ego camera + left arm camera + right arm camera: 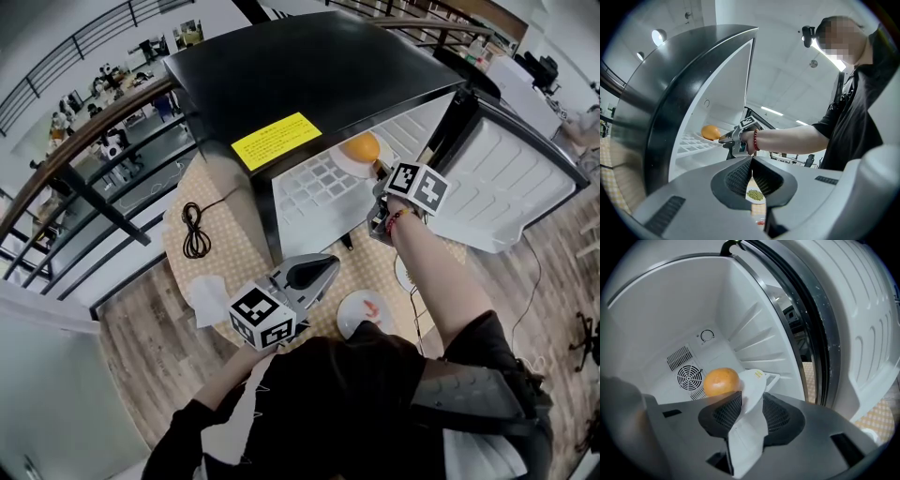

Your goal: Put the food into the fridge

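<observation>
White plastic lines the single black fridge (319, 75), which stands on the checked worktop (220, 253) with its one door (511, 178) swung wide to the person's right.

Count inside the fridge: one orange (721, 381) on one white plate (752, 385). The plate rests on the grid shelf (314, 183), toward its right end. The shelf's bare grid extends to the left of the plate.

The right tongs (749, 411) reach into the fridge opening. Their jaws stand wide apart, the near rim of the plate lies between them, and the pads are not clamping it.

The left tongs (751, 161) are held low over the worktop's near edge, jaws closed together, holding nothing.

Count on the worktop: one plate with red food (366, 309), one plate with green food (755, 194), and one coiled black cable (194, 230) left of the fridge.
</observation>
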{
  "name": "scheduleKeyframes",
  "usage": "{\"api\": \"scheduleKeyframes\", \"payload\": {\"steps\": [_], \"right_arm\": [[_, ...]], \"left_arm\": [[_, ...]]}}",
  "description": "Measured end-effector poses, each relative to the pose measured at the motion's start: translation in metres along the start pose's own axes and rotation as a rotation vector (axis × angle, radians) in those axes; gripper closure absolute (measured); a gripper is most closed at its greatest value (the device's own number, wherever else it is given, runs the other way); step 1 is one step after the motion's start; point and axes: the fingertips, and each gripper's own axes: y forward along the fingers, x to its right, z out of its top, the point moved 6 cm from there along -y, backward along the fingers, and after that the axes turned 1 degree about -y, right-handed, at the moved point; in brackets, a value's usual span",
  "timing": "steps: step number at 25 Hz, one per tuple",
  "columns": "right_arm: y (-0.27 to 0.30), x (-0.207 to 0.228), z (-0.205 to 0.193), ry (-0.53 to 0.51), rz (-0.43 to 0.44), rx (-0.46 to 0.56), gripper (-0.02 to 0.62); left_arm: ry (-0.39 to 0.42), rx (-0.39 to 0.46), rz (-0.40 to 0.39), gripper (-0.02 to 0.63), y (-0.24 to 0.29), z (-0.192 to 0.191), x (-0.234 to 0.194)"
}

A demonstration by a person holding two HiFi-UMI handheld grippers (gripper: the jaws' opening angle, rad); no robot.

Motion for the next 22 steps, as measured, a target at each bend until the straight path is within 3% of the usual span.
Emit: {"api": "scheduleKeyframes", "payload": {"steps": [11,15,19,22], "right_arm": [[-0.011,-0.008,0.011,-0.258,-0.058,0.063,0.454],[-0.021,-0.012,0.018,-0.281,-0.033,0.112,0.454],[-0.040,-0.020,0.023,-0.418,0.016,0.182,0.457],[-0.060,-0.030,0.025,-0.501,0.067,0.237,0.521]], "left_arm": [[0.003,-0.001,0.022,0.594,-0.006,0.001,0.005],[0.008,0.001,0.027,0.594,-0.005,0.003,0.008],[0.028,-0.007,0.011,0.594,-0.001,0.006,0.019],[0.034,-0.013,0.004,0.594,0.002,0.006,0.026]]}}
